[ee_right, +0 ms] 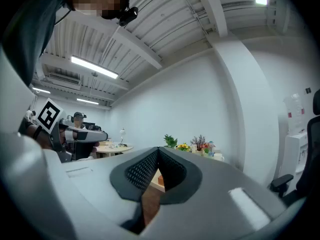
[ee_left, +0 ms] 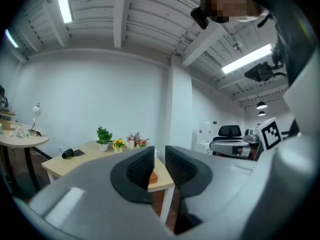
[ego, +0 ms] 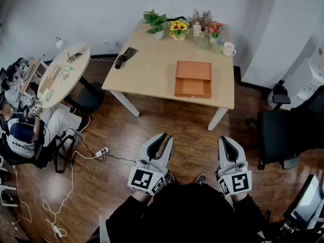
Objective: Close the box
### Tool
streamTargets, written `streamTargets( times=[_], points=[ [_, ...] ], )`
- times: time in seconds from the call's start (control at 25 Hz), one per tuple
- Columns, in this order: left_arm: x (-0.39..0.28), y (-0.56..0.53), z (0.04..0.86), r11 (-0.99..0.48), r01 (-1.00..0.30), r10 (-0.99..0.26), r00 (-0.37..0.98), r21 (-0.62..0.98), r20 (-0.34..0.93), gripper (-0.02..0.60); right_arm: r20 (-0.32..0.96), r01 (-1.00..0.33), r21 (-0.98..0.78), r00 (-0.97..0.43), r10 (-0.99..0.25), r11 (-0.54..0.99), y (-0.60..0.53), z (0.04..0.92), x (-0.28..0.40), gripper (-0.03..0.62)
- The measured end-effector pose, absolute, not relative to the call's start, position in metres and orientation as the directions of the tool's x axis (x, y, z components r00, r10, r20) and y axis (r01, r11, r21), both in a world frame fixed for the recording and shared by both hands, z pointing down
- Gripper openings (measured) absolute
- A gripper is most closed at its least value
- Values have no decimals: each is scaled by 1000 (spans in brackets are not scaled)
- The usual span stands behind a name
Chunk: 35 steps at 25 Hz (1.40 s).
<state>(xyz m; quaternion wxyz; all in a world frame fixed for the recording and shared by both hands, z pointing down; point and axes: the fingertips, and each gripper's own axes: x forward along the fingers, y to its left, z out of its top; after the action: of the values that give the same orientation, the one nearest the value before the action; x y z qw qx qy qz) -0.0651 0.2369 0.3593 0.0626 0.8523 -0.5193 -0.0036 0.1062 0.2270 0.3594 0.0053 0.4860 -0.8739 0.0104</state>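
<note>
Wood floor (ego: 121,135) fills most of the head view. Pale counter (ego: 147,75) stands well ahead of the person, office chair (ego: 278,135) off to the rt.

Box (ego: 193,79): orange, flat, lies open on the counter's near-rt part, near the front edge, clear of the rest. Two orange panels show, far one prob. the lid folded back.

Handling, by guess: light, stiff board or plastic, hinged, not fragile, maybe a bit slick. Best hold is the lid's free far edge, swing it over twd the near side. Other claw may need to steady the base so it doesn't skate.

Left claw (ego: 161,138) and right claw (ego: 226,139): both low over the floor, well short of the counter. Both closed, nothing betw. jaws.

Smalls: flowers (ego: 178,29), mug (ego: 229,49) along the far edge.

Views: only the head view gives the box's layout from above. Left gripper view shows it just as an orange sliver (ee_left: 152,176) past the jaws, plus ceiling lights. Right gripper view is much the same.
</note>
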Motion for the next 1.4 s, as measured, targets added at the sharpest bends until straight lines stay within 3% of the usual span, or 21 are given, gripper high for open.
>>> streamTargets(
  times=[0.32, 0.44, 0.56, 0.64, 0.72, 0.8, 0.96, 1.12, 1.32, 1.4],
  points=[
    [-35, 182, 393, -392, -920, -907, 391, 23, 155, 49, 39, -812, -5, -583, -812, 583, 178, 381, 139, 2],
    [-48, 149, 422, -349, -937, -913, 334, -24, 234, 49, 89, -813, 4, -580, -810, 582, 146, 407, 144, 11],
    [-64, 107, 461, -385, -923, -876, 364, -4, 315, 52, 183, -823, 4, -558, -810, 568, 102, 450, 144, 49],
    [-74, 73, 493, -415, -909, -842, 392, 17, 371, 93, 261, -830, -21, -542, -798, 557, 67, 484, 142, 80],
    [-86, 38, 528, -442, -896, -804, 410, 29, 431, 171, 332, -844, -48, -519, -788, 535, 34, 512, 138, 95],
    [-98, 4, 564, -478, -878, -756, 431, 34, 493, 191, 400, -862, -39, -477, -783, 505, 2, 538, 134, 102],
    [-112, -49, 634, -585, -810, -616, 482, 48, 623, 210, 565, -837, 77, -412, -715, 543, -45, 601, 130, 180],
    [-109, -80, 674, -703, -710, -484, 514, 35, 708, 210, 711, -789, 103, -368, -599, 606, -70, 662, 134, 215],
    [-92, -96, 701, -744, -667, -406, 503, 44, 763, 204, 748, -750, 86, -385, -540, 655, -88, 688, 126, 215],
    [-88, -102, 703, -747, -664, -412, 489, 22, 769, 140, 737, -732, 104, -398, -547, 673, -97, 687, 118, 170]
  ],
)
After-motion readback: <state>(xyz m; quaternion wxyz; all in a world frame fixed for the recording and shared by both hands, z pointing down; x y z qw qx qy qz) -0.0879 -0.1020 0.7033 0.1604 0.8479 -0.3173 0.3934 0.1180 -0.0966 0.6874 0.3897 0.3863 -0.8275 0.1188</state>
